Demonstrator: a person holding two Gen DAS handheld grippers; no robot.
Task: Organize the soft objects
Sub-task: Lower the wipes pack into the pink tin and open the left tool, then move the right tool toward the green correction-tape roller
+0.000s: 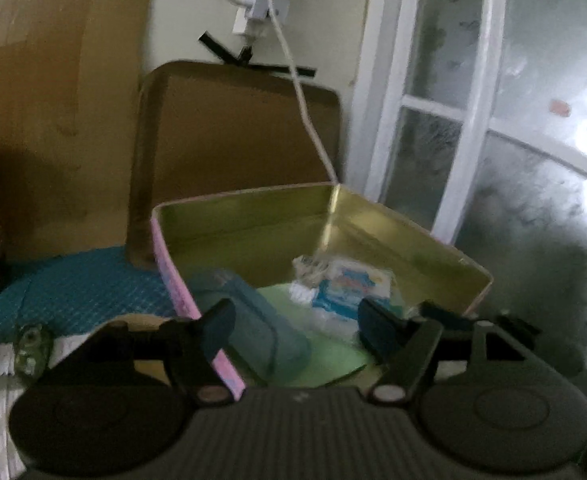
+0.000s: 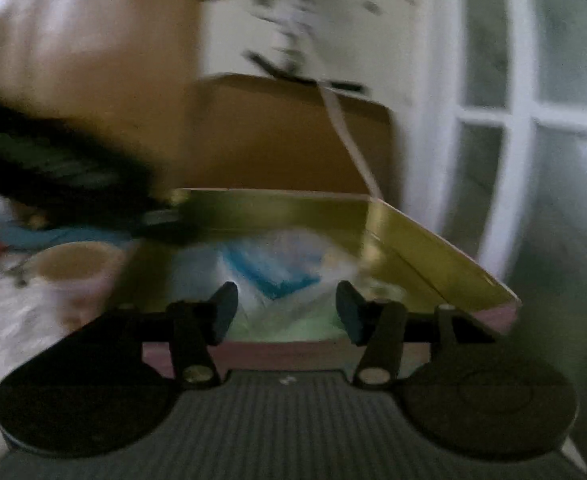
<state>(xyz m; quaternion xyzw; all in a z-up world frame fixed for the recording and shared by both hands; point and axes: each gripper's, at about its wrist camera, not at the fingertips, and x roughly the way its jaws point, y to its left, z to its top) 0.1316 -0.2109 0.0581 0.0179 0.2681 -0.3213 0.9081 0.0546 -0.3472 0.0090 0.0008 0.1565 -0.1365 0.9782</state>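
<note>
A gold-lined box with pink outer walls stands open in the left wrist view. Inside lie a blue-and-white soft packet, a translucent teal pouch and a green sheet. My left gripper is open and empty, over the box's near side. In the blurred right wrist view the same box holds the blue-and-white packet. My right gripper is open and empty just above the box's near wall.
The box's brown lid leans against the wall behind, with a white cable hanging over it. A teal cloth lies to the left. A round cup stands left of the box. A window is to the right.
</note>
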